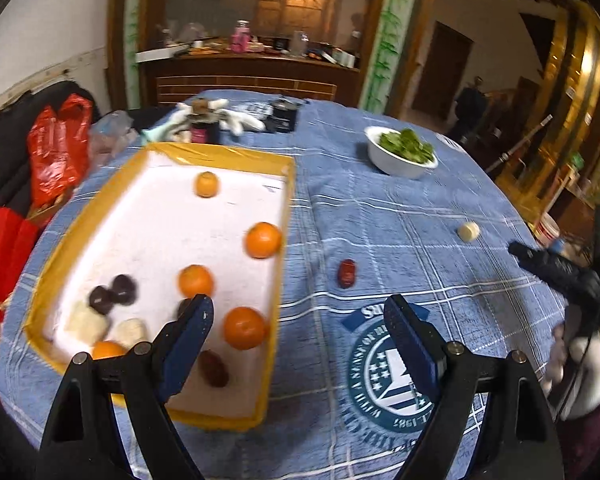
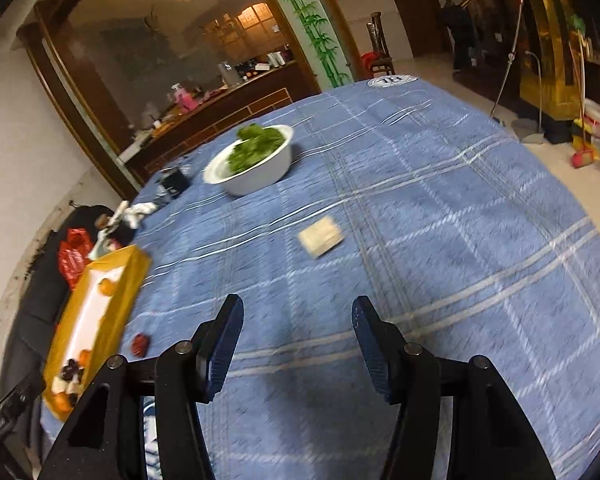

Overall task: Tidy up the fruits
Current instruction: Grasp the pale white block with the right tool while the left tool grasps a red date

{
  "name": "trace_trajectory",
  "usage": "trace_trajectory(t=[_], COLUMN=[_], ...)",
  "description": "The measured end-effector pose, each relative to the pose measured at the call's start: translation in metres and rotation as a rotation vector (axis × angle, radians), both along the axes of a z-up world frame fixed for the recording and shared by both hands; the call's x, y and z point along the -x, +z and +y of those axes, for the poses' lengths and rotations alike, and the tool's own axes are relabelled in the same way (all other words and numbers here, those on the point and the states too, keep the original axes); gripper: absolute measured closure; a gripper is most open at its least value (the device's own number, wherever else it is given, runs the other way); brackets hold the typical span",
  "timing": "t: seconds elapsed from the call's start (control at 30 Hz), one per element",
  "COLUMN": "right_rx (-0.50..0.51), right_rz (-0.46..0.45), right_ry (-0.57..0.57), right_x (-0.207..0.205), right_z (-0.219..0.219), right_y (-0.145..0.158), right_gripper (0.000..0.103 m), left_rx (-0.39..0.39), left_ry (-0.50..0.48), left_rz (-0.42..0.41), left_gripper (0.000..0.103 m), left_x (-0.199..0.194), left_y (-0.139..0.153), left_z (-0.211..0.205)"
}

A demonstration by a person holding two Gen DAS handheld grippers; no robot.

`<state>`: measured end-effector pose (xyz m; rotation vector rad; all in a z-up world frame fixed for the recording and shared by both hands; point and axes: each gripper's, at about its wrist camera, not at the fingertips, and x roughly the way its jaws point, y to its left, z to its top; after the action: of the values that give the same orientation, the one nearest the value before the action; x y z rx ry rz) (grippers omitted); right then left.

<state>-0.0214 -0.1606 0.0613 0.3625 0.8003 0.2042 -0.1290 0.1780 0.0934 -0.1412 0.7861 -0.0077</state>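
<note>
You are holding the left gripper [image 1: 300,320] above the near edge of the yellow-rimmed tray [image 1: 278,280], with its blue-padded fingers [image 1: 188,340] spread wide and nothing sitting between them. The left finger is hanging over the tray's white floor and the right finger over the blue checked tablecloth [image 1: 400,240], so the tray wall is lying between them below.

Inside the tray, several oranges [image 1: 263,240] are lying scattered, with dark round fruits [image 1: 112,294] and pale pieces [image 1: 130,330] gathering near its left corner and a dark red fruit [image 1: 214,368] just past the left finger. A red date [image 1: 347,273] is sitting on the cloth just beside the tray, apart from it.

You are holding the right gripper [image 2: 298,334] over bare cloth, its jaws also wide apart and gripping nothing. A pale piece of fruit [image 2: 321,236] is lying on the cloth ahead of it, well apart from the fingers. A white bowl of greens [image 2: 256,160] is standing further back.
</note>
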Motion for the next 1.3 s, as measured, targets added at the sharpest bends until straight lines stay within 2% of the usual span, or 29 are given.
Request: trace_trajectory(t=[0.03, 0.1, 0.2, 0.37, 0.47, 0.5, 0.53, 0.57, 0.67, 0.8, 0.87, 0.93, 1.0, 1.23, 1.3], right_rx=[0.008, 0.02, 0.038, 0.078, 0.106, 0.109, 0.11, 0.116, 0.117, 0.094, 0.081, 0.071, 0.065, 0.052, 0.051], right_rz=[0.007, 0.02, 0.06, 0.106, 0.09, 0.088, 0.081, 0.08, 0.069, 0.062, 0.068, 0.066, 0.064, 0.046, 0.042], right_ry=[0.002, 0.006, 0.006, 0.017, 0.022, 0.03, 0.034, 0.04, 0.049, 0.051, 0.056, 0.059, 0.061, 0.059, 0.057], right_x=[-0.01, -0.027, -0.058, -0.094, -0.102, -0.103, -0.103, -0.103, -0.1, -0.098, -0.098, -0.098, -0.097, -0.093, -0.093], right_z=[-0.003, -0.004, -0.001, 0.009, 0.013, 0.014, 0.014, 0.015, 0.015, 0.012, 0.011, 0.009, 0.009, 0.008, 0.008], right_y=[-0.001, -0.005, -0.017, -0.037, -0.042, -0.043, -0.043, -0.044, -0.043, -0.042, -0.043, -0.042, -0.041, -0.035, -0.034], right_gripper=[0.042, 0.042, 0.042, 0.042, 0.042, 0.044, 0.058, 0.06, 0.061, 0.061, 0.061, 0.06, 0.06, 0.06, 0.06], left_rx=[0.002, 0.003, -0.012, -0.032, -0.075, -0.089, -0.11, -0.123, -0.169, -0.237, -0.232, -0.247, -0.282, -0.118, -0.093], left_ry=[-0.016, -0.054, -0.099, -0.12, -0.136, -0.142, -0.152, -0.162, -0.175, -0.125, -0.121, -0.124, -0.11, -0.074, -0.063], left_rz=[0.007, 0.022, 0.048, 0.087, 0.107, 0.114, 0.126, 0.135, 0.166, 0.219, 0.212, 0.205, 0.182, 0.141, 0.12], left_gripper=[0.018, 0.035, 0.048, 0.048, 0.048, 0.048, 0.049, 0.051, 0.058, 0.057, 0.057, 0.064, 0.083, 0.085, 0.085], left_x=[-0.004, -0.01, -0.018, -0.042, -0.06, -0.065, -0.072, -0.077, -0.093, -0.11, -0.112, -0.11, -0.107, -0.095, -0.091], left_y=[-0.003, -0.009, -0.017, -0.027, -0.034, -0.037, -0.041, -0.044, -0.056, -0.074, -0.075, -0.074, -0.072, -0.051, -0.043], left_z=[-0.005, -0.014, -0.027, -0.04, -0.053, -0.057, -0.064, -0.069, -0.08, -0.077, -0.075, -0.077, -0.08, -0.062, -0.058])
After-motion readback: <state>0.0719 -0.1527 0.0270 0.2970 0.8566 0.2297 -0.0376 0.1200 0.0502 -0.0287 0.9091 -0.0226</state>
